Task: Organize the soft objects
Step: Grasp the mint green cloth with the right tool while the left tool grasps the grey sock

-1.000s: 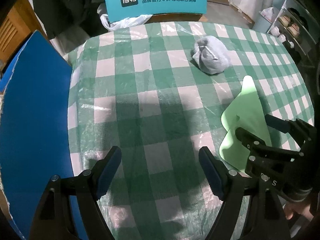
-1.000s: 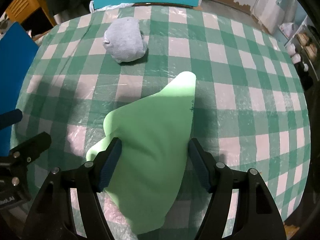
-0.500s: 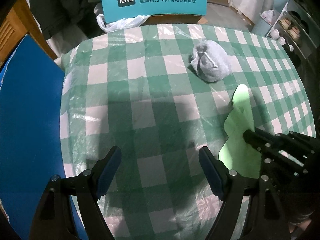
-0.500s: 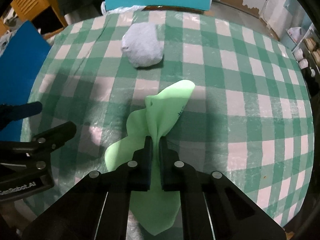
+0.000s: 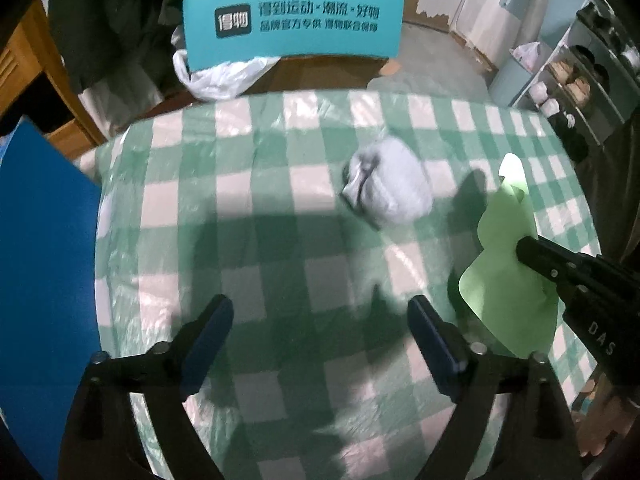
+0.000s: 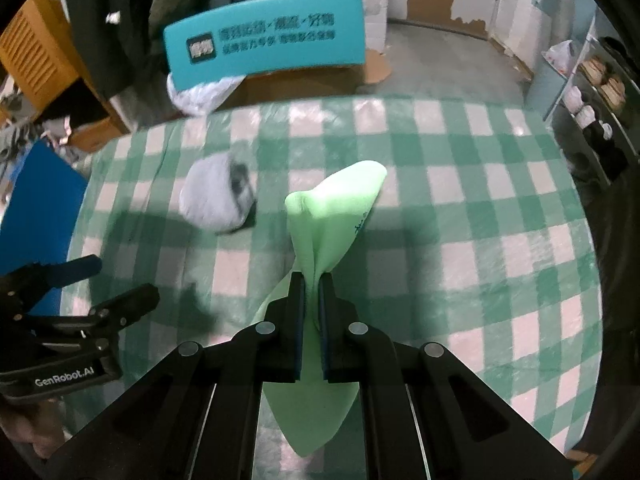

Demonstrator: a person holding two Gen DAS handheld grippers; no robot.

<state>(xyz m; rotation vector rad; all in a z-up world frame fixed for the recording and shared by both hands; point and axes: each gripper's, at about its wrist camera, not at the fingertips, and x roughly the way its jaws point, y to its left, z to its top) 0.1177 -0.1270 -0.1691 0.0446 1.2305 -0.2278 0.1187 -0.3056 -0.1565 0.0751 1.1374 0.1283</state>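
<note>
Checked table (image 5: 280,264), grey bundle (image 5: 390,184) atop

Glossy plastic-covered checked tablecloth (image 5: 280,264), matt green cloth (image 6: 336,216), soft grey bundle (image 5: 394,188)

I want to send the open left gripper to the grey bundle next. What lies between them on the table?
Only bare checked tablecloth, seen in the left wrist view, lies between the left hand-held gripper and the grey bundle.

A teal sign (image 5: 292,28) with Chinese lettering stands beyond the green-checked tablecloth (image 5: 280,248), white plastic bag (image 5: 220,80) below it.
</note>
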